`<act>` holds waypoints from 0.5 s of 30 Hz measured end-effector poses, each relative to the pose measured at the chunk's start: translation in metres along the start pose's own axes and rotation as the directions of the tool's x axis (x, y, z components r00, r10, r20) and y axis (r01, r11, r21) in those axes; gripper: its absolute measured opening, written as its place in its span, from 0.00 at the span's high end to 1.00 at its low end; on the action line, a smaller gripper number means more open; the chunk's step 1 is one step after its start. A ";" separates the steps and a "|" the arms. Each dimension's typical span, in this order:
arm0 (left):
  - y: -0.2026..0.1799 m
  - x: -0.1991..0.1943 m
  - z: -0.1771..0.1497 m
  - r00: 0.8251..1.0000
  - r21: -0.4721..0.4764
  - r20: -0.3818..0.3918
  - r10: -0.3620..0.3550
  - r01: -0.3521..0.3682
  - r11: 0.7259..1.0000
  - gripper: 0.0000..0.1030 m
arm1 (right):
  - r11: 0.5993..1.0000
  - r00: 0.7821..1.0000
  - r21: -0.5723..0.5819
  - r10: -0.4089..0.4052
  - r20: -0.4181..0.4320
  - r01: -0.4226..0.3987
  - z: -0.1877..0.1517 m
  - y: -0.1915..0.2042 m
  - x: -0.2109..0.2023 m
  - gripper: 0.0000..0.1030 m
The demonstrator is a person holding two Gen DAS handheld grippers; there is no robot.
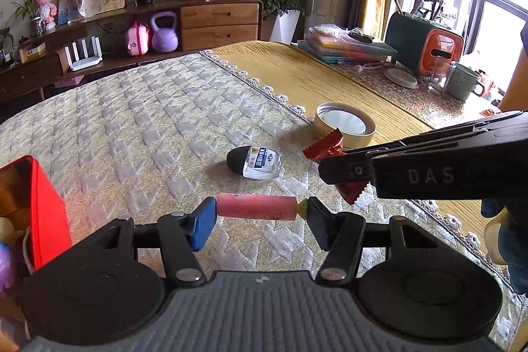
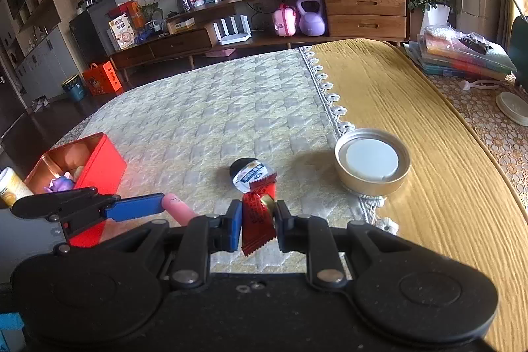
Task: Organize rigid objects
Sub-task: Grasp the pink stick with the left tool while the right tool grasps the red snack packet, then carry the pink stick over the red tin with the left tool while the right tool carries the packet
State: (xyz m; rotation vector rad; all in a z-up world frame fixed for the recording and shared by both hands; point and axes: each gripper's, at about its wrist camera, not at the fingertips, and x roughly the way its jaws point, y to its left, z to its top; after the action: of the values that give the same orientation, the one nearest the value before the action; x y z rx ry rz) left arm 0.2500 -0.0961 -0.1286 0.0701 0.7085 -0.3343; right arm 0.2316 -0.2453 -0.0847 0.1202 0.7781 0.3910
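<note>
My left gripper (image 1: pixel 259 218) is shut on a pink cylinder (image 1: pixel 256 206) with a yellow tip, held crosswise by its ends above the quilted cloth; the cylinder also shows in the right wrist view (image 2: pixel 180 207). My right gripper (image 2: pixel 257 221) is shut on a red foil-wrapped sweet (image 2: pixel 258 220), which also shows in the left wrist view (image 1: pixel 325 147). A small clear bottle with a black cap (image 1: pixel 255 161) lies on the cloth ahead of both grippers (image 2: pixel 248 174). An open red tin box (image 2: pixel 89 160) with small toys inside stands at the left (image 1: pixel 36 203).
A round metal lid (image 2: pixel 373 165) lies upside down on the yellow cloth to the right (image 1: pixel 345 122). Books, a green-and-orange case (image 1: pixel 424 43), a glass and a mug stand at the table's far right. A wooden sideboard runs along the back wall.
</note>
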 end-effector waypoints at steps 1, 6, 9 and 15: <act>0.001 -0.005 0.000 1.000 -0.003 -0.002 0.012 -0.012 1.000 0.42 | 1.000 1.000 -0.002 0.004 0.000 -0.004 -0.001 0.002 -0.003 0.81; 0.009 -0.033 -0.002 0.999 -0.031 -0.010 0.046 -0.046 0.998 0.42 | 0.999 0.999 -0.022 0.034 0.009 -0.033 -0.004 0.018 -0.021 0.81; 0.016 -0.049 -0.004 0.998 -0.060 -0.018 0.058 -0.059 0.996 0.43 | 0.998 0.999 -0.038 0.051 0.014 -0.051 -0.007 0.029 -0.030 0.81; 0.027 -0.084 -0.014 0.996 -0.116 -0.030 0.088 -0.091 0.989 0.43 | 0.995 0.997 -0.064 0.080 0.023 -0.078 -0.012 0.053 -0.045 0.81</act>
State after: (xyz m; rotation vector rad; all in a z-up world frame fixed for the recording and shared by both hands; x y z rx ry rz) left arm 0.1911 -0.0449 -0.0861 -0.0058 0.7454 -0.2054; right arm 0.1778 -0.2146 -0.0504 0.0967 0.7371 0.4877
